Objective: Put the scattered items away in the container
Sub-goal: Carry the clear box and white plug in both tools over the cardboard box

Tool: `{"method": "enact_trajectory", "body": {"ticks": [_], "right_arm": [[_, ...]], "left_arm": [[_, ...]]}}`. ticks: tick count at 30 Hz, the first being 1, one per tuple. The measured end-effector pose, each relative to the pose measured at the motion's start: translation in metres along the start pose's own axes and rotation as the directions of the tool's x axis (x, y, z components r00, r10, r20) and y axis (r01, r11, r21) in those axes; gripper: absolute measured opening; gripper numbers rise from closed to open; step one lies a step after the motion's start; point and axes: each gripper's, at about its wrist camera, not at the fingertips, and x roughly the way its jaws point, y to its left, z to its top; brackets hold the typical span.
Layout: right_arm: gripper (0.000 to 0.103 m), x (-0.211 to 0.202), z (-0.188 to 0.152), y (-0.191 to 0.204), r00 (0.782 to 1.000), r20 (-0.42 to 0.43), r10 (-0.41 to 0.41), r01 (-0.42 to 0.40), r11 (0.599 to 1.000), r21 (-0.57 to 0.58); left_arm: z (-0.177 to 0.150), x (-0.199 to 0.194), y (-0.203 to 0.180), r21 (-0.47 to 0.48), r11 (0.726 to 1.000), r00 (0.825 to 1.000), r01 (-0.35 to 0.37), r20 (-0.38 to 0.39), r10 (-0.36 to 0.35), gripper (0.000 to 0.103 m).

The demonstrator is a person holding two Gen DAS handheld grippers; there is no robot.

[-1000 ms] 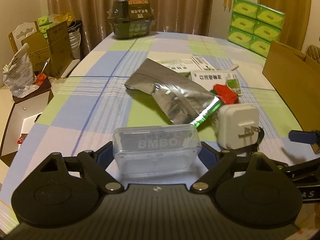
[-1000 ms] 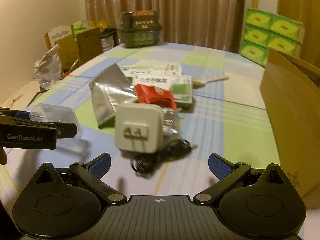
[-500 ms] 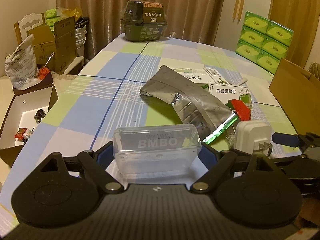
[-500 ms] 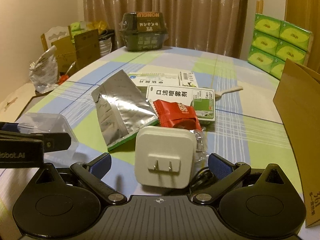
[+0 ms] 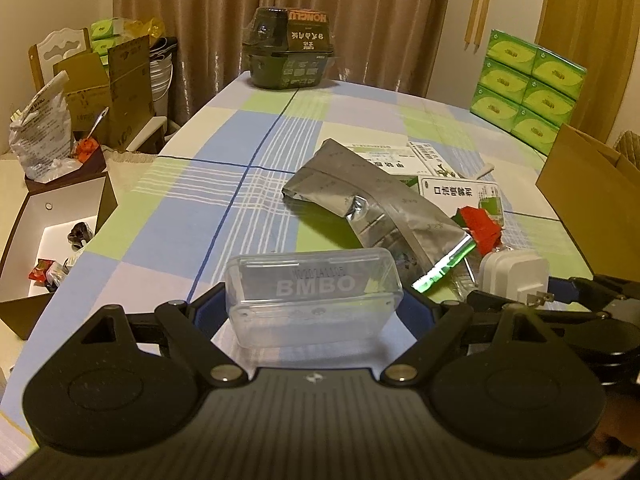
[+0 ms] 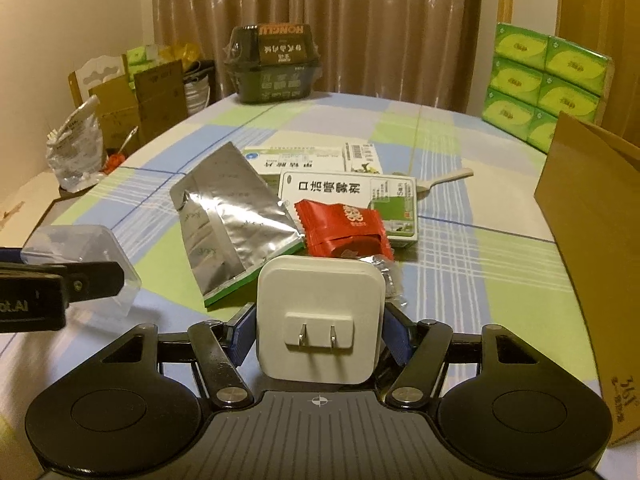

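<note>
Two items are lifted and none visibly stowed: the left gripper (image 5: 314, 308) pinches a clear plastic case (image 5: 312, 294) between its pads, and the right gripper (image 6: 319, 334) squeezes a white charger plug (image 6: 319, 320), both held near the table's (image 6: 460, 280) front edge. Left on the checked cloth lie a silver foil pouch (image 6: 228, 220), a red snack packet (image 6: 342, 228), white medicine boxes (image 6: 352, 196) and a pale spoon (image 6: 444, 179). By my reckoning the brown cardboard box (image 6: 592, 240) at the right is the container, its inside hidden, so most of the tidying remains.
</note>
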Motion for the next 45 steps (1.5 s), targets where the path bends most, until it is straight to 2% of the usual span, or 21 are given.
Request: {"method": "enact_trajectory", "body": {"ticks": [14, 21, 35, 45], "right_arm": [[0.062, -0.070, 0.013, -0.021, 0.995, 0.093, -0.034, 0.030, 0.998, 0.051], [0.062, -0.103, 0.019, -0.033, 0.987, 0.150, -0.061, 0.050, 0.996, 0.076], [0.062, -0.164, 0.023, -0.084, 0.955, 0.240, -0.176, 0.143, 0.978, 0.149], [0.062, -0.194, 0.020, -0.136, 0.925, 0.262, -0.276, 0.227, 0.953, 0.202]], "left_arm": [[0.000, -0.042, -0.027, 0.047, 0.999, 1.000, 0.020, 0.001, -0.020, 0.085], [0.002, -0.065, -0.048, 0.076, 0.996, 0.998, 0.053, 0.015, -0.054, 0.085], [0.012, -0.089, -0.105, 0.165, 0.977, 0.988, 0.136, 0.047, -0.145, 0.085], [0.021, -0.090, -0.158, 0.213, 0.950, 0.969, 0.228, 0.043, -0.243, 0.085]]}}
